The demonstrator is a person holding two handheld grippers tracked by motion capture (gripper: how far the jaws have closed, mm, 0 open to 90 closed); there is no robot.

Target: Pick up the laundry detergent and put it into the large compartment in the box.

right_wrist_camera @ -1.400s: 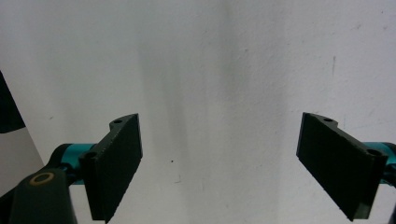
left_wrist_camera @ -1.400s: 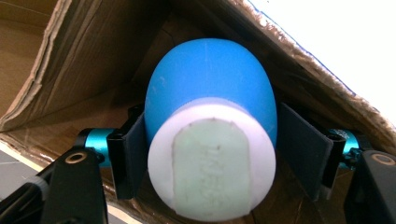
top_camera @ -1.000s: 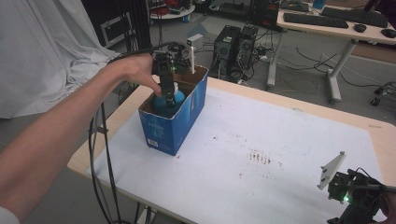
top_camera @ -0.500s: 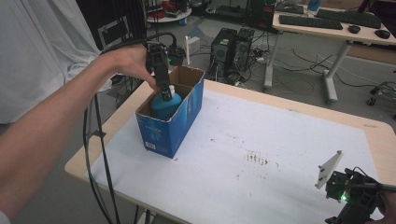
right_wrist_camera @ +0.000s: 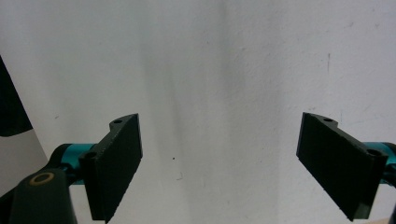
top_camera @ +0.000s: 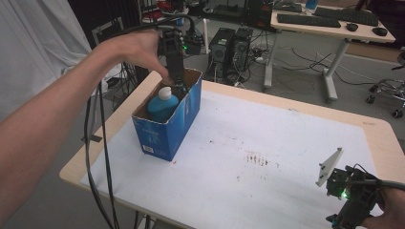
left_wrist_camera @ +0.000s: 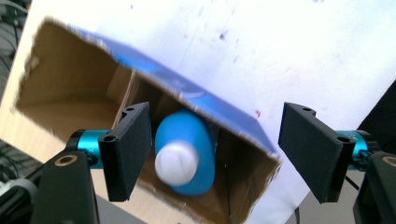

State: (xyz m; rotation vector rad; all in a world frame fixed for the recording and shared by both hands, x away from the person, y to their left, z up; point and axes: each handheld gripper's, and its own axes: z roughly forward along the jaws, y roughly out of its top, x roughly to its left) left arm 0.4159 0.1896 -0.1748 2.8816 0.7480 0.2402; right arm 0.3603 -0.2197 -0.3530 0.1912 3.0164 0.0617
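Now above the open top of the blue cardboard box point(top_camera: 167, 121): left gripper point(top_camera: 177, 85), pointing down at the far end of the box, held in a hand point(top_camera: 136, 50) with the forearm reaching in over the near-left side. Jaws parted, nothing pressed between the pads; seen through the left gripper view, a clear gap on both sides of the blue bottle point(left_wrist_camera: 185, 151), left pad just beside it, right pad well apart from it and out past the box wall. Bottle upright inside the box point(left_wrist_camera: 84, 100), white cap point(left_wrist_camera: 176, 162) up, blue body below; in the high view, bottle point(top_camera: 161, 106) set toward the middle of the box, cap just beside the gripper tips. Box itself standing on the white table cover point(top_camera: 267, 157), near the left edge of the table, open brown flaps up.

Well apart from the box, at the near-right corner of the table: right gripper point(top_camera: 351, 205), low over the white cover. Jaws wide apart in the right gripper view, bare white surface point(right_wrist_camera: 219, 93) between the pads, nothing held.
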